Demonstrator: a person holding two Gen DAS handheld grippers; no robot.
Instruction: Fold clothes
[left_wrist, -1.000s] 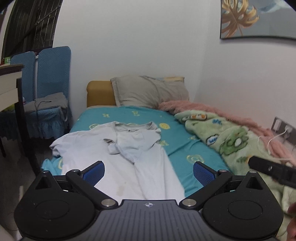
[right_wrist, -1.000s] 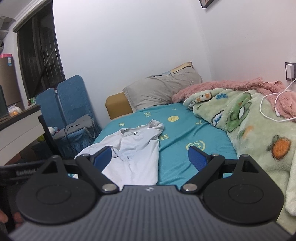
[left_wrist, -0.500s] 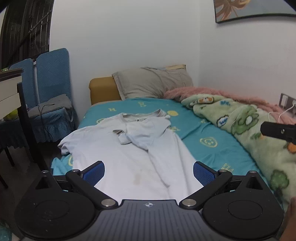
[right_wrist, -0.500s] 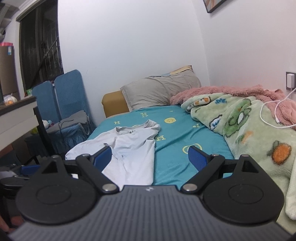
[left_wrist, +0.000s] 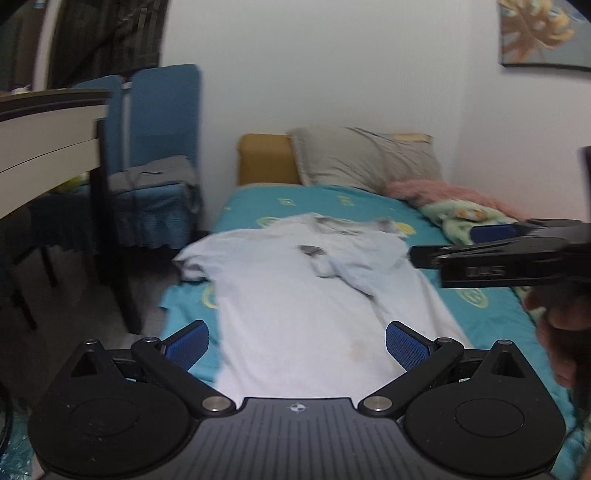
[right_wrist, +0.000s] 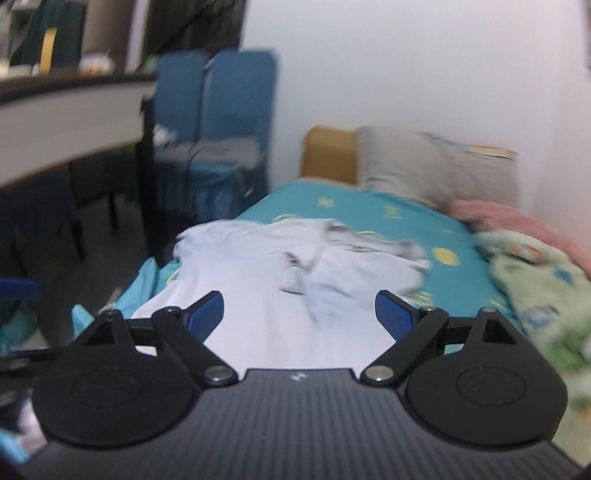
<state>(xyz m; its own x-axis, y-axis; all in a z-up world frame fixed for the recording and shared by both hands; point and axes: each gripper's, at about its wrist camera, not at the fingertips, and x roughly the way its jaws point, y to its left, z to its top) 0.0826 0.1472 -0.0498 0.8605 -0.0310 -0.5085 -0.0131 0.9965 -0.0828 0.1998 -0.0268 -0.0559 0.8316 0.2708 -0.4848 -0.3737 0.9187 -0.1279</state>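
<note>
A white polo shirt (left_wrist: 306, 295) lies spread on the teal bed sheet (left_wrist: 332, 201), collar toward the pillow, one sleeve folded across its chest. It also shows in the right wrist view (right_wrist: 295, 280). My left gripper (left_wrist: 295, 347) is open and empty, above the shirt's hem. My right gripper (right_wrist: 299, 314) is open and empty, above the shirt's lower half. The right gripper also shows from the side in the left wrist view (left_wrist: 517, 258), over the shirt's right edge, held by a hand.
A grey pillow (left_wrist: 365, 158) and a yellow headboard (left_wrist: 262, 158) are at the far end. A green and pink blanket (right_wrist: 543, 266) lies along the bed's right side. A desk (left_wrist: 44, 133) and blue chairs (left_wrist: 159, 147) stand left of the bed.
Both grippers have moved left and closer over the shirt. The right gripper has come further into the left wrist view. Both stay open.
</note>
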